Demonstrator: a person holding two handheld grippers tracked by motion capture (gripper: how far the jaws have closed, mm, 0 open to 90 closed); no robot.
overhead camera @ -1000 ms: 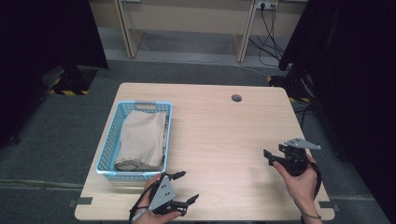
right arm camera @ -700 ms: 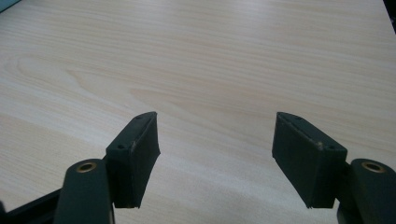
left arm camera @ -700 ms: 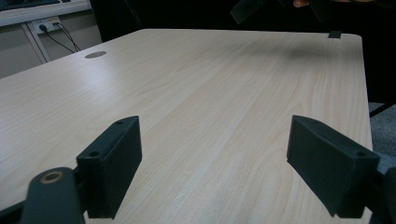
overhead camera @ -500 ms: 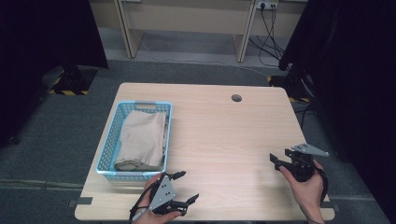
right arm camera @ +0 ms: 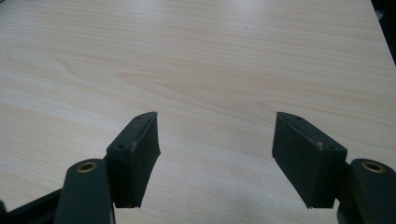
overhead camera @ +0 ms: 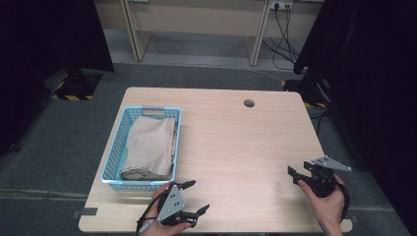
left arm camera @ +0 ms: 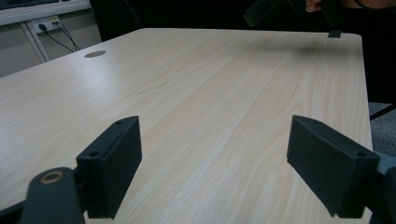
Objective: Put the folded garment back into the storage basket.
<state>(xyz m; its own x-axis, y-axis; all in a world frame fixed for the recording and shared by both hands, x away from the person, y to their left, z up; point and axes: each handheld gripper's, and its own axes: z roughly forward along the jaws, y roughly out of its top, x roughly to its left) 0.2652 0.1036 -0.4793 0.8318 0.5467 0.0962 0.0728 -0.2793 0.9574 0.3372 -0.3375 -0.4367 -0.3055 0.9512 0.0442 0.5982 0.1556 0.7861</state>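
Observation:
A light blue plastic basket (overhead camera: 112,158) stands on the left part of the wooden table and holds a folded beige cloth (overhead camera: 147,145). Just right of the basket's near corner, at the table's front edge, my left gripper (overhead camera: 197,196) rests open; its own view has bare wood between its jaws (left arm camera: 215,163). At the front right, a hand holds my right gripper (overhead camera: 295,176) low over the table, pointing left. It is open too, with only tabletop between its fingers (right arm camera: 215,158). The left gripper view catches the right gripper (left arm camera: 261,10) far off at the top.
A round cable hole (overhead camera: 249,103) sits near the table's far edge. Bare wood (overhead camera: 236,147) stretches between the two grippers. Dark curtains hang at both sides, and cables run across the floor behind the table.
The right hand has carried its gripper a little to the right and toward the table's front edge, slightly lower. The left gripper, basket and cloth have stayed put.

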